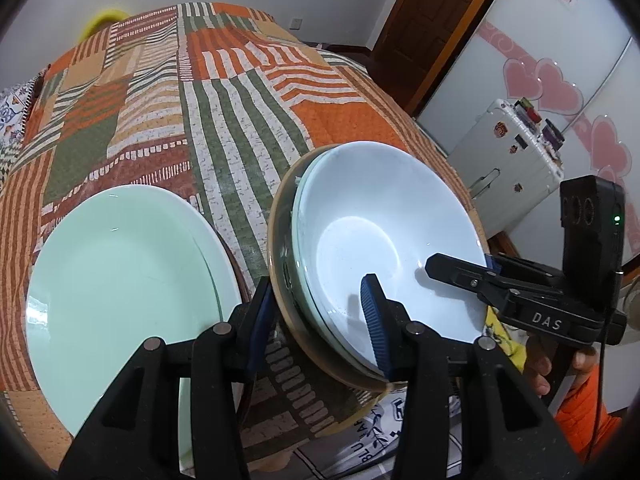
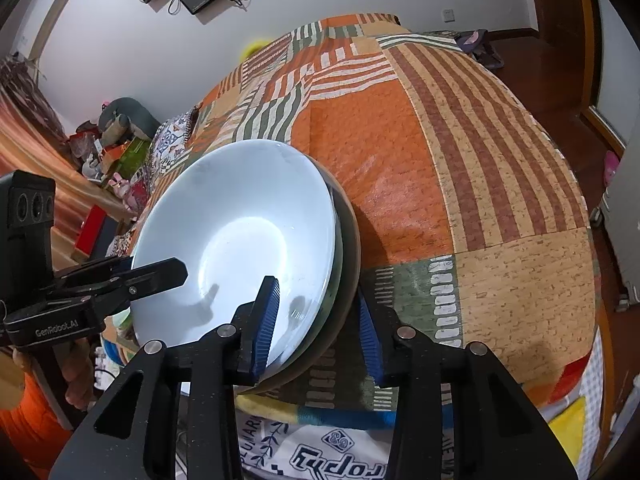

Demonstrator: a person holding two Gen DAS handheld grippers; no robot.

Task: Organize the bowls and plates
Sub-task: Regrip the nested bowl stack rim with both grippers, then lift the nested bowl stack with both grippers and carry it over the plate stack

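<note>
A stack of bowls is held tilted above the patterned bedspread: a pale blue bowl [image 1: 384, 232] nested in a glass bowl [image 1: 280, 256] with a tan rim. My left gripper [image 1: 316, 320] straddles the stack's near rim, one blue pad inside, one outside. In the right wrist view the blue bowl [image 2: 240, 240] sits in the dark outer bowl [image 2: 348, 248], and my right gripper [image 2: 320, 320] straddles that rim likewise. Each gripper appears closed on the rim. A mint green plate [image 1: 120, 280] lies on the bed at the left.
The striped orange, green and tan bedspread [image 2: 460, 160] covers the bed. A white suitcase [image 1: 508, 160] and a wardrobe with pink hearts [image 1: 560, 88] stand at the right. The bed's near edge shows a printed sheet [image 2: 320, 452].
</note>
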